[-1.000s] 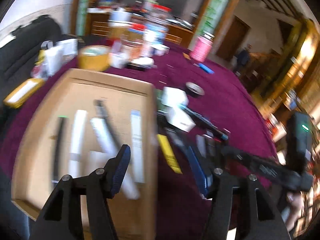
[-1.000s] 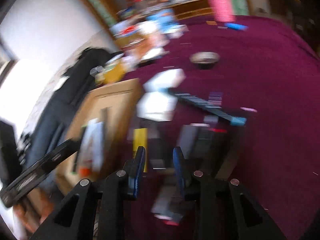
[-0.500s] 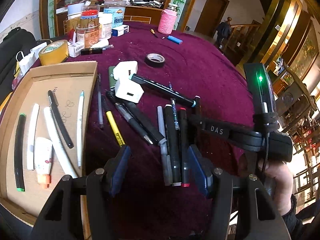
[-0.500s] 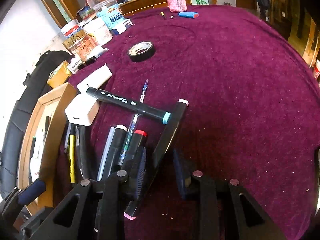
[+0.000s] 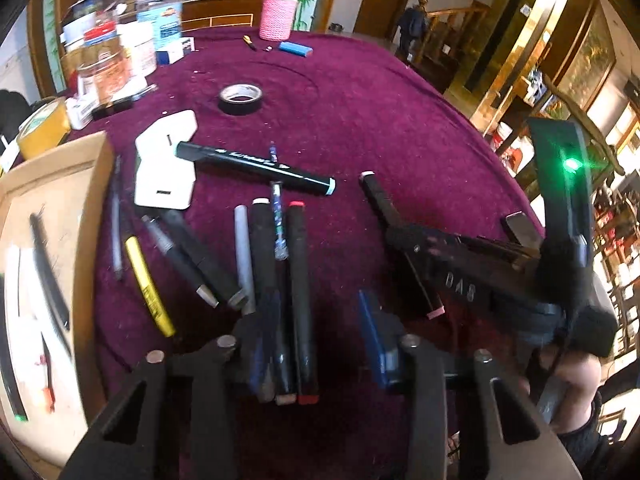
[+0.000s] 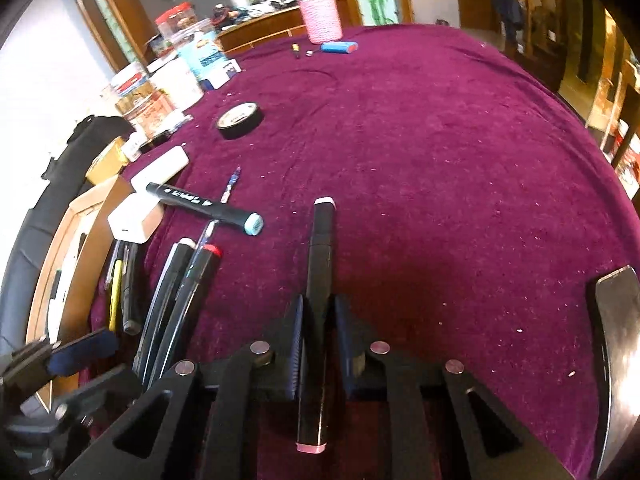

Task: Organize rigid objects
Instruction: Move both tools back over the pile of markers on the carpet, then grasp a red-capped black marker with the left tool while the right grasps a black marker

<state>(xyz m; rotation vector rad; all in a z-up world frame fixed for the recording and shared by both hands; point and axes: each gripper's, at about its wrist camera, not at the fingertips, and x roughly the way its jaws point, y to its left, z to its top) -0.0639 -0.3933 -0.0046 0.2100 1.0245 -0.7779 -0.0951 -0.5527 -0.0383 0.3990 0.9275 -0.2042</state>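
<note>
Several black markers lie side by side on the purple cloth, among them a red-capped marker [image 5: 300, 280]. My left gripper [image 5: 318, 340] hangs low over their near ends with its jaws closing. The left pad lies against the bundle and the right pad stands clear of it. A black marker with a pink end [image 6: 318, 280] runs straight between the fingers of my right gripper [image 6: 318, 332]. Those jaws are closing and the pads touch both its sides. The left wrist view shows the same marker [image 5: 380, 204] in my right gripper [image 5: 412, 244].
A cardboard tray [image 5: 86, 240] holding pens lies at the left. Two white adapters [image 5: 164, 176], a teal-capped marker [image 5: 256, 162] and a yellow pen [image 5: 148, 284] lie nearby. A black tape roll [image 5: 240, 98], a pink jar [image 5: 276, 16] and other jars [image 5: 104, 64] stand farther back.
My left gripper has swung right from the tray to the marker bundle and its jaws have narrowed. The right jaws have closed around the pink-ended marker, which has turned into line with the fingers.
</note>
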